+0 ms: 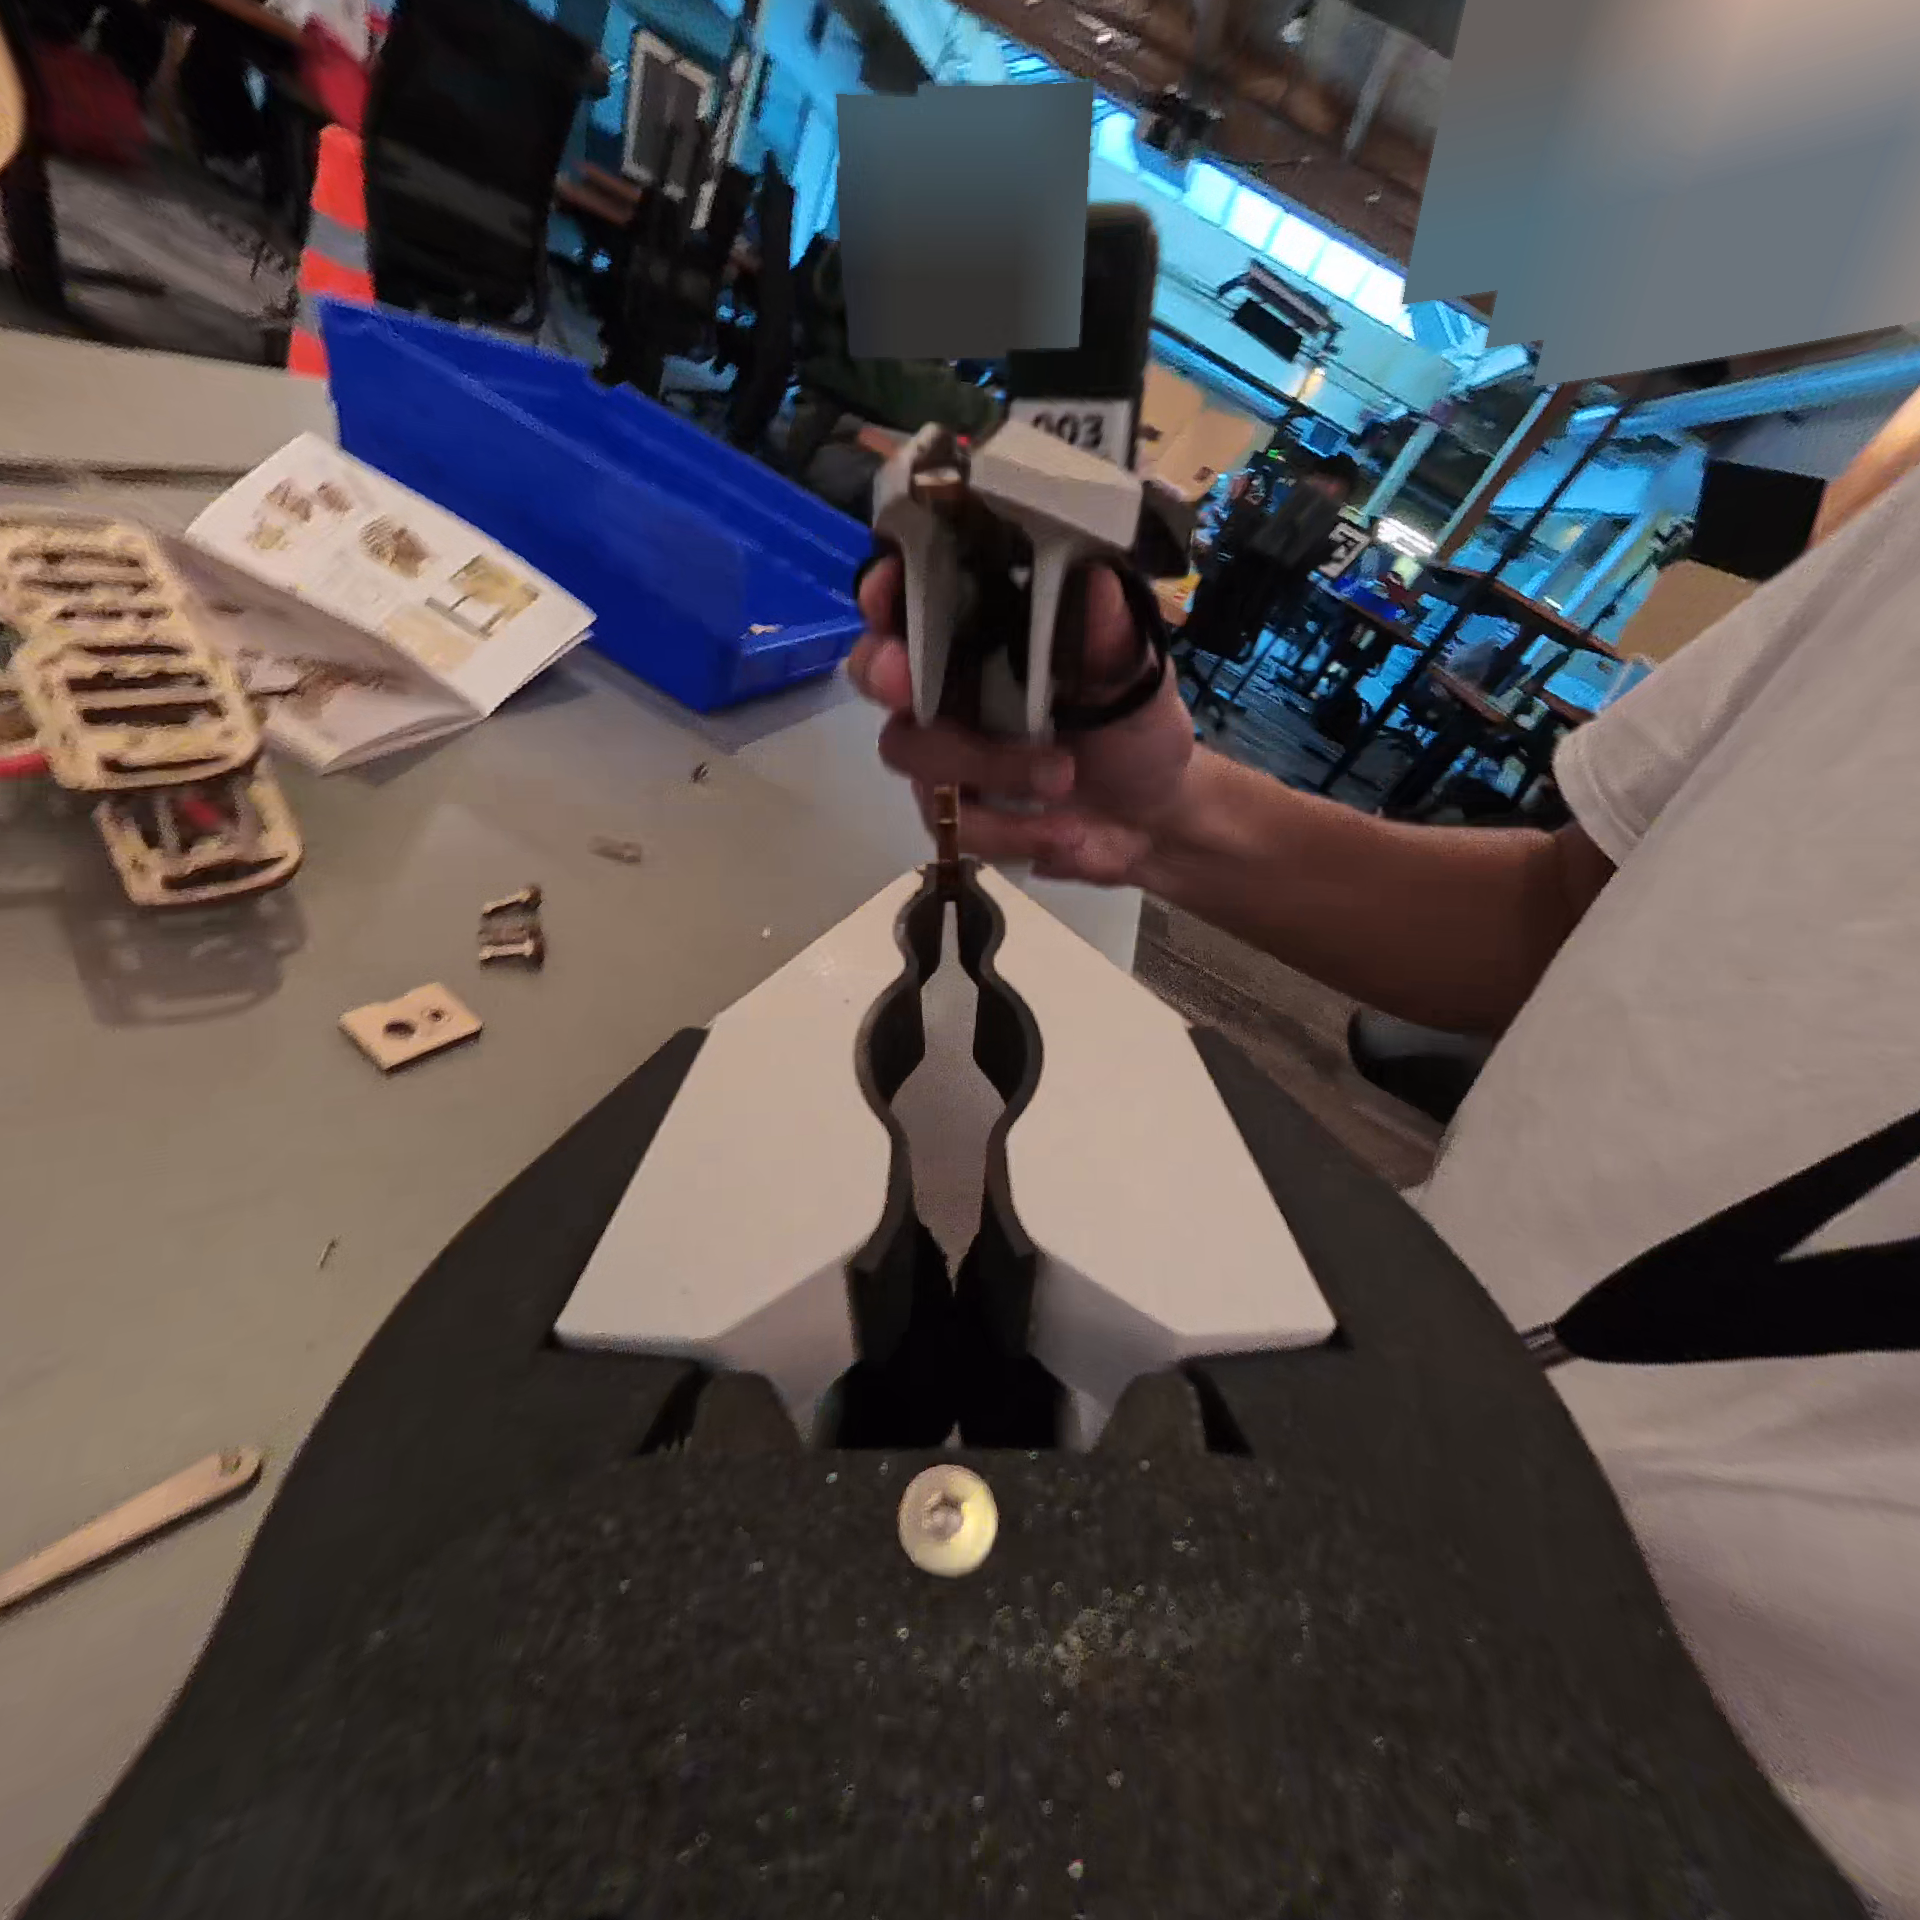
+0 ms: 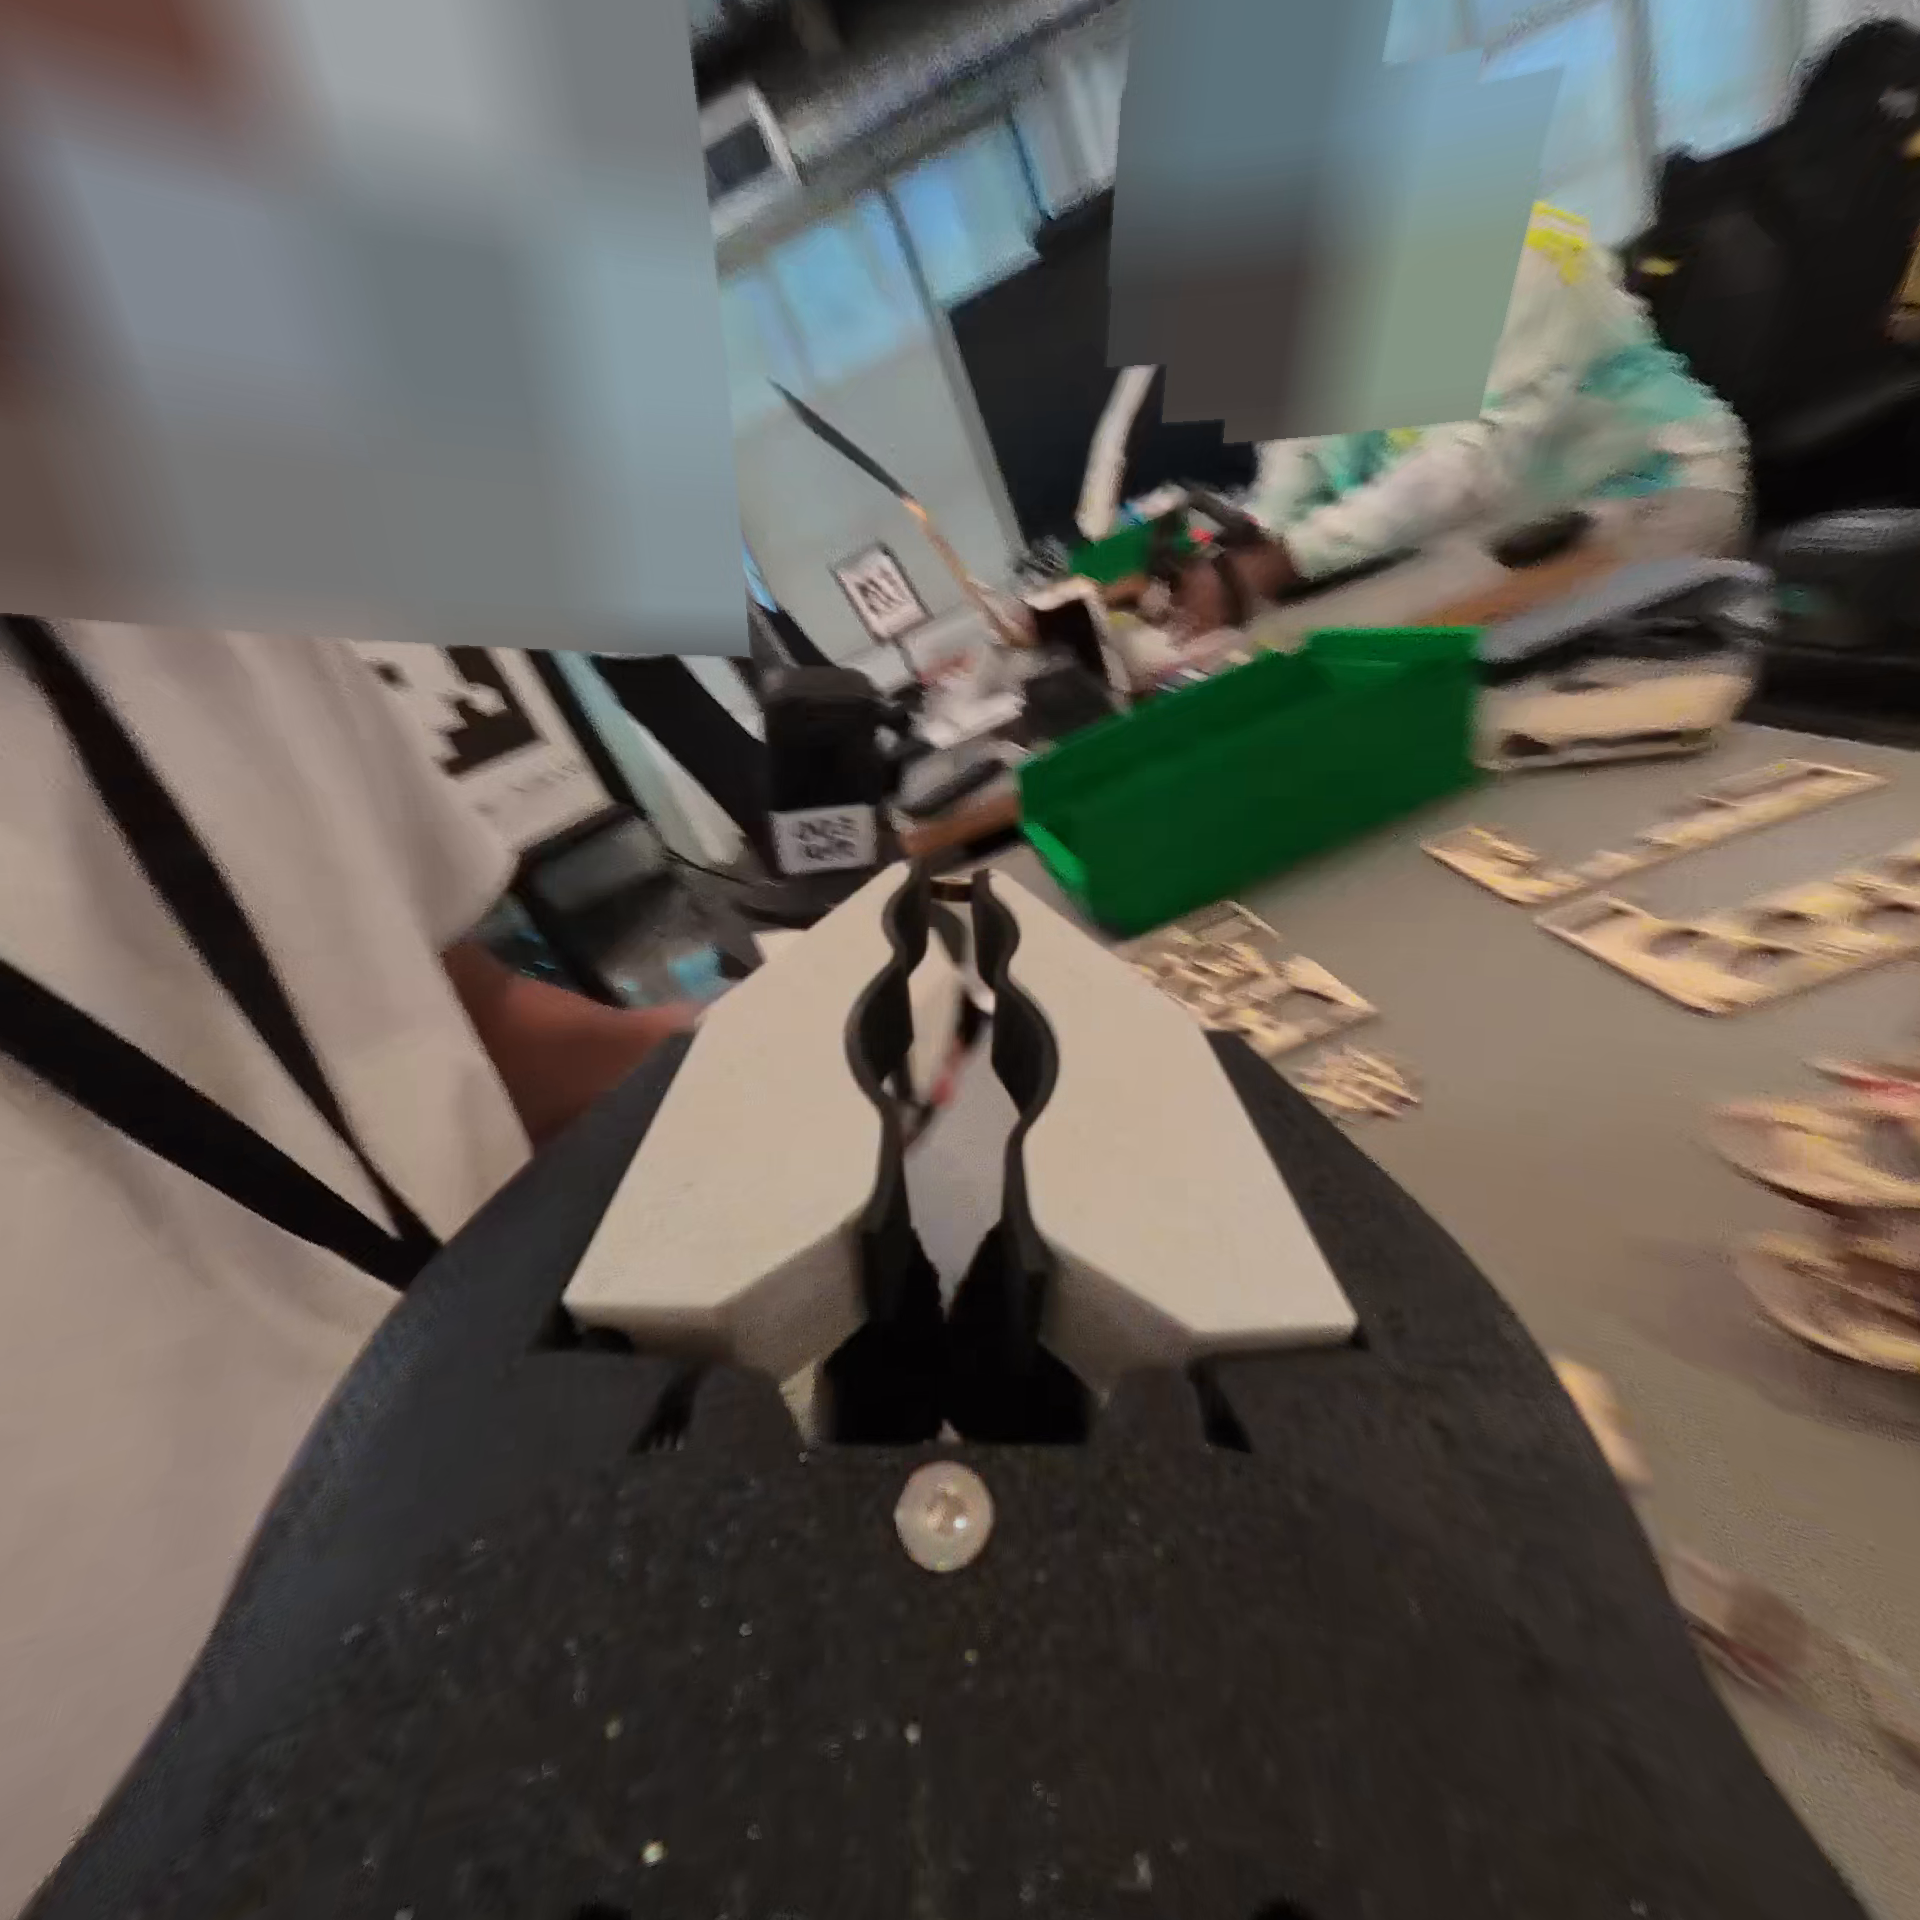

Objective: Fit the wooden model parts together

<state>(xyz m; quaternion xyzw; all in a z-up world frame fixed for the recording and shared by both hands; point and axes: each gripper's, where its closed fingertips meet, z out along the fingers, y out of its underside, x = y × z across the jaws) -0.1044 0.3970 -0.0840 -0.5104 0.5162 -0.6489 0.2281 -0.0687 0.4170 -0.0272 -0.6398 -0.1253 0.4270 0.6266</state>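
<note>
My left gripper is raised above the table edge. Its jaws are shut on a thin brown wooden piece that sticks out past the tips. Just beyond it, a hand holds the other gripper, which has a small brown piece at its top end. In the blurred right wrist view, my right gripper is nearly closed on a small brown wooden piece at its tips. A partly built wooden model lies at the far left of the grey table.
An open instruction booklet and a blue bin sit behind the model. A small holed wooden plate, two tiny parts and a wooden strip lie loose. A green bin and punched wooden sheets lie to the right. The partly built wooden model is about 20 cm from my right fingertips.
</note>
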